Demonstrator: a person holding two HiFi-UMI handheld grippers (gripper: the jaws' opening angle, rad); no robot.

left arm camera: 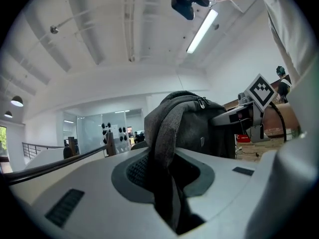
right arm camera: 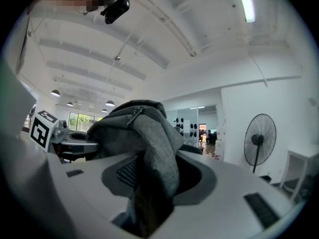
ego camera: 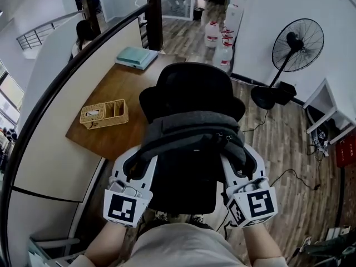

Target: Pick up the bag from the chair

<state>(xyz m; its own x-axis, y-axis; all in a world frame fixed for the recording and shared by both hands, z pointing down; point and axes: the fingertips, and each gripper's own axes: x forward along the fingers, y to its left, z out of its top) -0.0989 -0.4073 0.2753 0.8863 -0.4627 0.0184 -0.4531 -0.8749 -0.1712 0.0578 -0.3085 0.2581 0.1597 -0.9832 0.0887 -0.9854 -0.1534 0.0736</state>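
Both grippers clamped on the grey bag (ego camera: 192,129)
Head view: left gripper (ego camera: 136,161) at 7 o'clock & right gripper (ego camera: 243,161) at 5, each w/ jaws pinching a bag strap; bag's dead center over the black chair (ego camera: 189,85), desk (ego camera: 119,85) at 10, fan (ego camera: 295,43) at 2.

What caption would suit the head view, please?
Left gripper and right gripper clamp the grey bag at the chair.
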